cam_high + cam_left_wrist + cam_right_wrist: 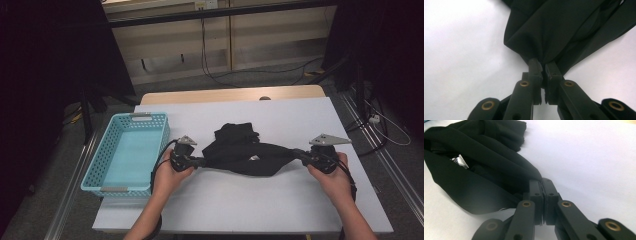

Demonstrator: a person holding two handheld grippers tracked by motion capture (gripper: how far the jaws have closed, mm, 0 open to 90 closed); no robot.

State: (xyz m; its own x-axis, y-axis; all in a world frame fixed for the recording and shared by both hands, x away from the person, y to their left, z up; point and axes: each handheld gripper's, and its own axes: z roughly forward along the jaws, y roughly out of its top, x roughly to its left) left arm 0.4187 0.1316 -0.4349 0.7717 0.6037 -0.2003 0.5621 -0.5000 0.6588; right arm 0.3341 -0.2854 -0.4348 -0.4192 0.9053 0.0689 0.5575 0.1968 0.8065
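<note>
Black cloth, a soft garment (245, 150), lies on the white bench (240, 205), stretched between two grips, with a bunched heap of fabric at its far side and a small white label (460, 161) showing among the folds. The left hand-held gripper (543, 67) has its jaws pinched together on one end of the garment, the fabric fanning out from the pads. The right hand-held gripper (541, 182) is likewise clamped on the opposite end, jaws pressed tight with cloth caught between them.

The step in hand looks like spreading or straightening the garment before folding it or moving it. To do that well, both grips should hold firm while the hands draw apart evenly, level with the bench, so the middle pulls flat rather than twisting. The bunched heap probably needs a slight lift and shake to fall open; dragging alone may keep it crumpled. The thin fabric could slip from the pads if pulled sharply. A blue basket (107, 186) stands just left of the left hand (167, 177), so any leftward pull should stay short of its rim.
</note>
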